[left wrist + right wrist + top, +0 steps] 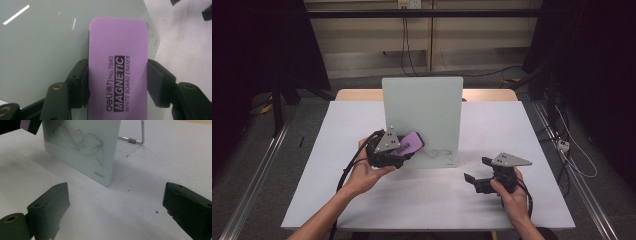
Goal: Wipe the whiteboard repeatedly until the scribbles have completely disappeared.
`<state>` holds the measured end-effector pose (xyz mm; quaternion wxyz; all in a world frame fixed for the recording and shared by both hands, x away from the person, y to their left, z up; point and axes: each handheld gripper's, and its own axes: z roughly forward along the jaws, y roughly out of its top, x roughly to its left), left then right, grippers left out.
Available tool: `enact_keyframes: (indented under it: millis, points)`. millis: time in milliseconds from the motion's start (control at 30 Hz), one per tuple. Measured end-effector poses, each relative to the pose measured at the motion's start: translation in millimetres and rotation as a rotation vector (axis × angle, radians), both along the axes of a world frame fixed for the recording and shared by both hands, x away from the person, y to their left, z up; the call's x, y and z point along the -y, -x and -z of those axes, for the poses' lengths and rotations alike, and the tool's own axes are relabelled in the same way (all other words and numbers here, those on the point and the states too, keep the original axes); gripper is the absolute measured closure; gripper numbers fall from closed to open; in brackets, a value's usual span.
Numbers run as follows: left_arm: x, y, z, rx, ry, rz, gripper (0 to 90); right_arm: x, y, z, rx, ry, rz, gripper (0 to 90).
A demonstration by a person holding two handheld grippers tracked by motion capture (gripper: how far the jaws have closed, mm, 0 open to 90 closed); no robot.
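Eraser: purple magnetic whiteboard eraser (117,67), held by its two long sides with the printed back towards the gripper camera, so I judge that its wiping face is turned to the board. In the high view it is at the lower left part of the board, left of the scribble.

Left gripper: left gripper (388,148) has its jaws closed on the eraser, pads pressing both edges. This grip across the narrow width leaves the whole far end free for wiping.

Board: small glass whiteboard (422,117) stands upright in the middle of the table, held up from behind by a metal wire stand (136,138). Whether the eraser already touches the glass, I cannot tell.

Scribble: grey pen scribble (77,138) is on the lower right part of the board, near its bottom edge. It seems to be what must be wiped, and it looks untouched.

Right gripper: right gripper (484,176) rests near the right side of the table, jaws wide apart and holding nothing, apart from the board, probably waiting.

Table: white table (362,200) is bare around the board.
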<state>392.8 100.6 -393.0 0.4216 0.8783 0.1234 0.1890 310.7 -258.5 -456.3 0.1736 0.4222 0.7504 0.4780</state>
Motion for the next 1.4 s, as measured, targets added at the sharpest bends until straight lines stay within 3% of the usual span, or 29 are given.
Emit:
enact_keyframes:
  millis: [67,233,733,1033,1267,1400]
  points:
    - [0.3,0.3,2.5,0.000,0.007,0.006,40.9,0.0,0.0,0.0,0.001,0.000,-0.001,6.9]
    - [3.8,3.9,12.4,-0.019,-0.023,0.015,40.9,-0.6,0.0,0.0,0.003,0.002,-0.001,6.9]
    - [17.8,7.4,24.9,-0.040,-0.064,0.053,40.8,-0.8,-0.2,0.1,0.003,0.002,-0.002,6.9]
    - [27.6,9.8,31.9,-0.042,-0.061,0.070,40.8,-0.7,-0.2,0.1,0.003,0.001,-0.002,6.9]
    - [32.3,8.1,30.5,-0.041,-0.057,0.084,40.8,-0.7,-0.3,0.0,0.001,0.001,0.001,6.9]
    - [33.4,4.4,20.8,-0.023,-0.042,0.081,40.8,-0.4,-0.3,0.0,0.002,0.002,-0.001,6.9]
